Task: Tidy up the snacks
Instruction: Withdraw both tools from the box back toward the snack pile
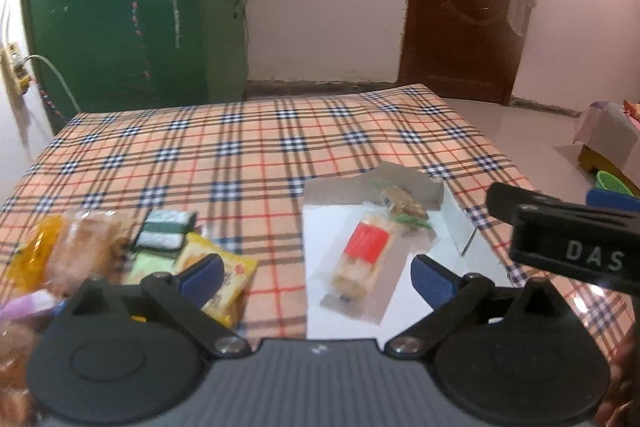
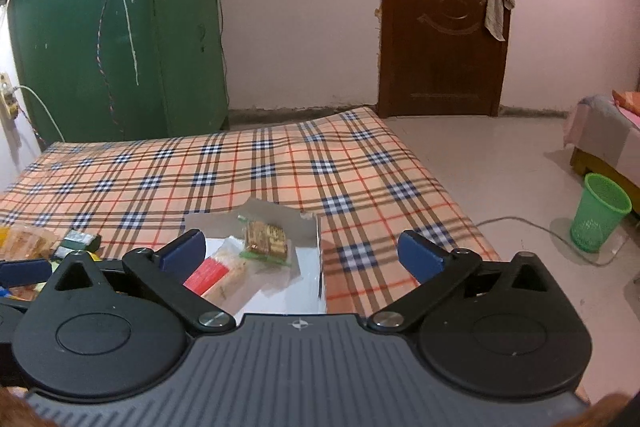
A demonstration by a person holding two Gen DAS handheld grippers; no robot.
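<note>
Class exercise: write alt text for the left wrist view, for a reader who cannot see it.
A white box on a plaid cloth holds two wrapped snacks, a red-labelled packet nearer and a brown bar behind. The open left gripper frames the box, holding nothing. More snack packets lie piled at left.

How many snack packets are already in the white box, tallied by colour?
Red-labelled clear packet: 1
Brown snack packet with green trim: 1
Total in the white box: 2
The pile outside, at the left, is too blurred to count.
</note>
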